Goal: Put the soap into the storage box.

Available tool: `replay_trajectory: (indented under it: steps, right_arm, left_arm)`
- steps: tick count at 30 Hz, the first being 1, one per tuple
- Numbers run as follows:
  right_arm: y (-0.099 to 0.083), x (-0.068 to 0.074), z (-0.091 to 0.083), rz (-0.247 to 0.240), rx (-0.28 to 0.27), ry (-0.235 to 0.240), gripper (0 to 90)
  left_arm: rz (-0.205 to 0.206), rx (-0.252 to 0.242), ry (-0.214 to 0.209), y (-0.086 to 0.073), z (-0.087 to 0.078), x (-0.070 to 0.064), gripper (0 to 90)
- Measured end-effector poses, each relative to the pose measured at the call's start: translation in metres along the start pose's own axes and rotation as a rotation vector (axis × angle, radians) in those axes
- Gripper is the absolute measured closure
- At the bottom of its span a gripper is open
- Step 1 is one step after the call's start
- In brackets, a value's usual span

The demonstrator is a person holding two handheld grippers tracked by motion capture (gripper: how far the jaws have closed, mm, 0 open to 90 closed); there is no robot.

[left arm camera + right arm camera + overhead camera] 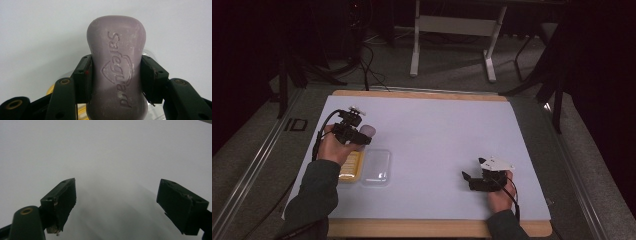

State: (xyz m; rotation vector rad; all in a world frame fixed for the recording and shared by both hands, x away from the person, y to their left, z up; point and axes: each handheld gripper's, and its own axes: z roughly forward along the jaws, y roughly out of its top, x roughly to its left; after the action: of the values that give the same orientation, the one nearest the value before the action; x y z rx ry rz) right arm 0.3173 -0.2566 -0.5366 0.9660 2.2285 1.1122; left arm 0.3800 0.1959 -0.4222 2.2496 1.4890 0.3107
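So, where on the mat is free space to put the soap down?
The mat is bare from the clear lid across to the right gripper, and along the far edge. It is crowded near left, where the yellow dish and lid lie below the left gripper holding the soap.

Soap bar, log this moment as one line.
left hand-held gripper shut on soap bar | above soap dish | right hand-held gripper open, idle

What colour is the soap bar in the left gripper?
Pale purple soap bar, embossed "Safeguard"; clearest in the left gripper view.
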Motion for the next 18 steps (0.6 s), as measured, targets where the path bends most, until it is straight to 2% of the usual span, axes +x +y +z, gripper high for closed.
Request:
replay_trajectory:
  steps: [18]
  right_arm:
    - [0.0, 0.0, 0.0, -0.002, -0.003, -0.003, 15.6]
  left_arm:
    - [-0.041, 0.008, 0.017, -0.018, 0.0, 0.012, 49.2]
